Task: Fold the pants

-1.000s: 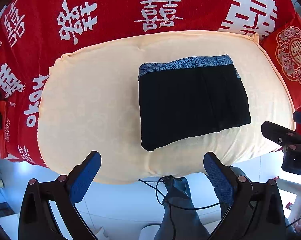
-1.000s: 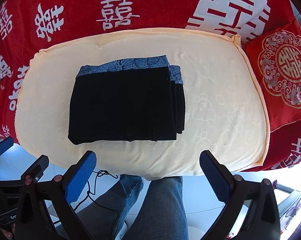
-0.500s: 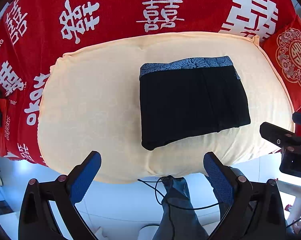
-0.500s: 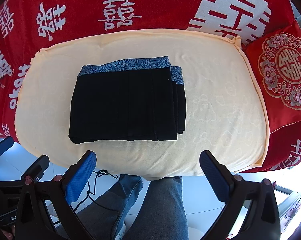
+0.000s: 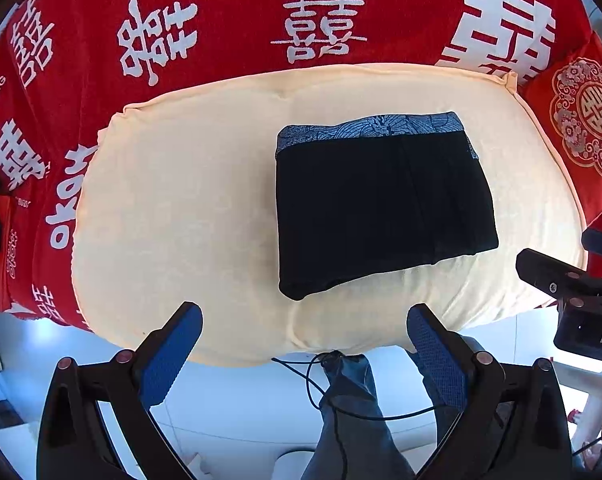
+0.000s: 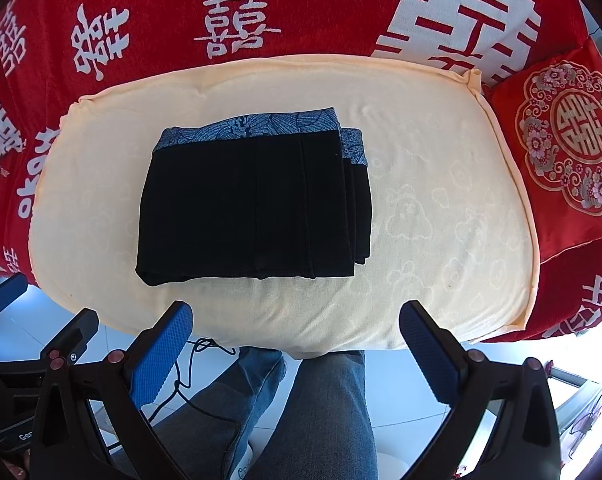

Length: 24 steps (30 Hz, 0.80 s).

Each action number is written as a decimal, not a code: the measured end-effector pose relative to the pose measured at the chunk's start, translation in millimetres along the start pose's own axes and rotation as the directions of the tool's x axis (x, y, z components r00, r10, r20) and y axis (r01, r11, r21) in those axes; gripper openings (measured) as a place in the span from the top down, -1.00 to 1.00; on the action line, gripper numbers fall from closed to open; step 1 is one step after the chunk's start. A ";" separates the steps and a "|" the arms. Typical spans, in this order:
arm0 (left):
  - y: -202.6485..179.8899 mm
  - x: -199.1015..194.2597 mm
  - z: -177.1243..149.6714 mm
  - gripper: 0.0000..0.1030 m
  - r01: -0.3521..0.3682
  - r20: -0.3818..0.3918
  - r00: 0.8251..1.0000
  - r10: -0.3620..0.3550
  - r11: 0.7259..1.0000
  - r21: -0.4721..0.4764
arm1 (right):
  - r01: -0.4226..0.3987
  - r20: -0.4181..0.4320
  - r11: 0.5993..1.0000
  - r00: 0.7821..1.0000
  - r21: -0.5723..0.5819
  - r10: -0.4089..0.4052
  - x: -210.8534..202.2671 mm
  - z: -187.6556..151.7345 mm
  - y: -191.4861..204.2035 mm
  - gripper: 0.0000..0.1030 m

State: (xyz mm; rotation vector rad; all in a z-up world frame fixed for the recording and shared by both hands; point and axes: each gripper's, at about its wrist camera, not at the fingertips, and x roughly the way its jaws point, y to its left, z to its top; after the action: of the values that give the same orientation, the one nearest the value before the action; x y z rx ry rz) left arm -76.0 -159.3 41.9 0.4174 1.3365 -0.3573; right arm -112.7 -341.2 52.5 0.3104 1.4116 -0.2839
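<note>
The black pants (image 5: pixel 381 208) with a blue patterned waistband lie folded into a compact rectangle on a cream cushion (image 5: pixel 173 208). They also show in the right wrist view (image 6: pixel 253 204), with stacked layers at the right edge. My left gripper (image 5: pixel 305 332) is open and empty, held back over the cushion's front edge. My right gripper (image 6: pixel 297 332) is open and empty, also at the front edge, apart from the pants. The right gripper shows at the right of the left wrist view (image 5: pixel 569 280); the left gripper shows at the left of the right wrist view (image 6: pixel 33 328).
The cushion (image 6: pixel 441 208) lies on a red cover with white characters (image 6: pixel 237 20). A red embroidered pillow (image 6: pixel 569 136) stands at the right. The person's jeans legs (image 6: pixel 325 412) and a black cable (image 6: pixel 189 364) are below the front edge, over a white floor.
Both grippers have barely moved; the view has shifted very slightly. The pants lie unchanged.
</note>
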 end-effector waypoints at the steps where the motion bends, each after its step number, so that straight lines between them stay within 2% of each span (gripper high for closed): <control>1: -0.2 0.1 0.1 -1.00 0.000 0.000 1.000 0.000 1.000 -0.001 | -0.001 -0.001 1.000 1.000 0.000 0.001 0.3 -0.3 0.0 -1.00; 24: 0.8 2.5 1.4 -1.00 0.017 -0.001 1.000 -0.017 0.999 -0.041 | 0.001 -0.003 1.000 1.000 0.002 -0.001 2.8 -1.5 0.2 -1.00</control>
State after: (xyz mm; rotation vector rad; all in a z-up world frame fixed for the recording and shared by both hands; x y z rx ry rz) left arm -73.9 -159.3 39.8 0.3721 1.3473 -0.3426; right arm -113.7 -340.4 49.5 0.3124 1.4148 -0.2855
